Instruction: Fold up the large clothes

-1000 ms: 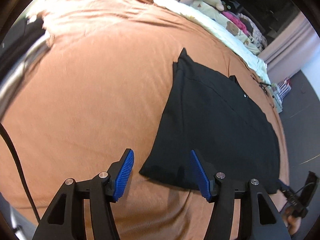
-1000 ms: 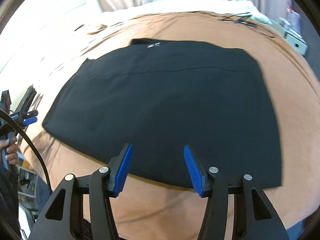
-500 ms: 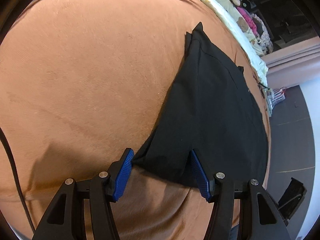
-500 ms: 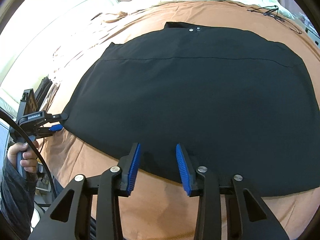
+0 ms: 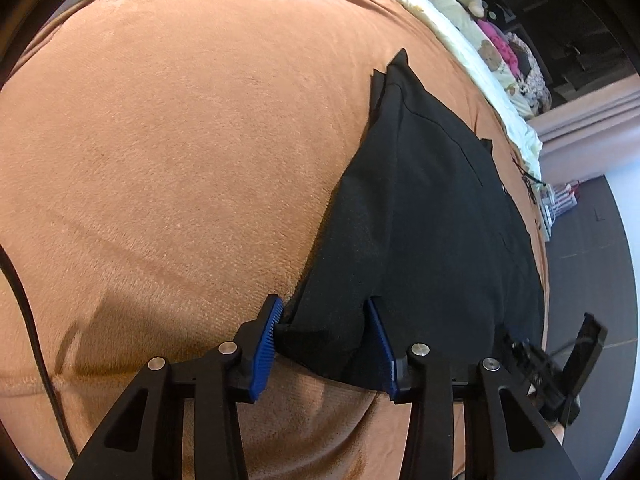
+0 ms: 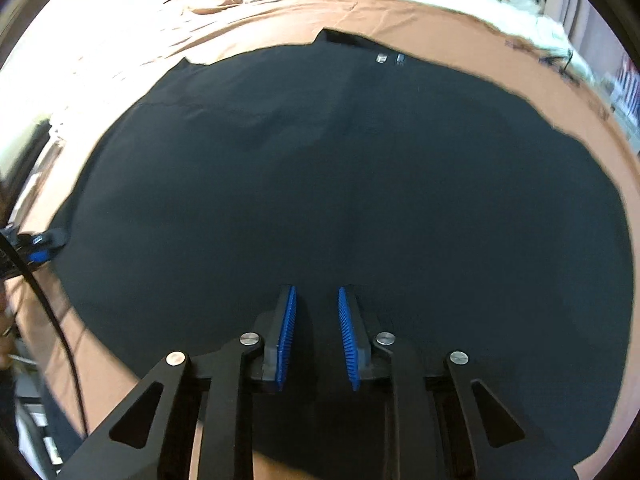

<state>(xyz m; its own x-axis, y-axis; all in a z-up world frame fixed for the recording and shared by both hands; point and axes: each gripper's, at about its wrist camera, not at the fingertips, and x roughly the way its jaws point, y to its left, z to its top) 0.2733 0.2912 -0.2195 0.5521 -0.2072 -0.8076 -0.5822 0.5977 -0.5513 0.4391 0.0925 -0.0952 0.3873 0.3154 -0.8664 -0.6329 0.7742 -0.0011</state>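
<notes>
A large black garment (image 5: pixel 432 216) lies spread flat on a brown blanket (image 5: pixel 180 152). My left gripper (image 5: pixel 324 312) has its blue pads on either side of the garment's near left corner, with the jaws still well apart and cloth bunched between them. My right gripper (image 6: pixel 316 300) sits low over the garment's (image 6: pixel 340 184) near hem, its jaws narrowed to a small gap with black cloth between the pads. Two small metal snaps (image 6: pixel 390 58) show at the far edge. The left gripper also shows at the left edge of the right wrist view (image 6: pixel 40 246).
A cream duvet (image 5: pixel 472 56) and stuffed toys (image 5: pixel 480 0) lie along the far edge of the bed. A black cable (image 5: pixel 28 320) runs along the left. The dark floor (image 5: pixel 592 272) and a box of small items (image 5: pixel 560 200) are to the right.
Both grippers moved forward and down onto the garment's near edge. The left jaws now straddle the corner and have narrowed. The right jaws have closed to a small gap over the hem.
</notes>
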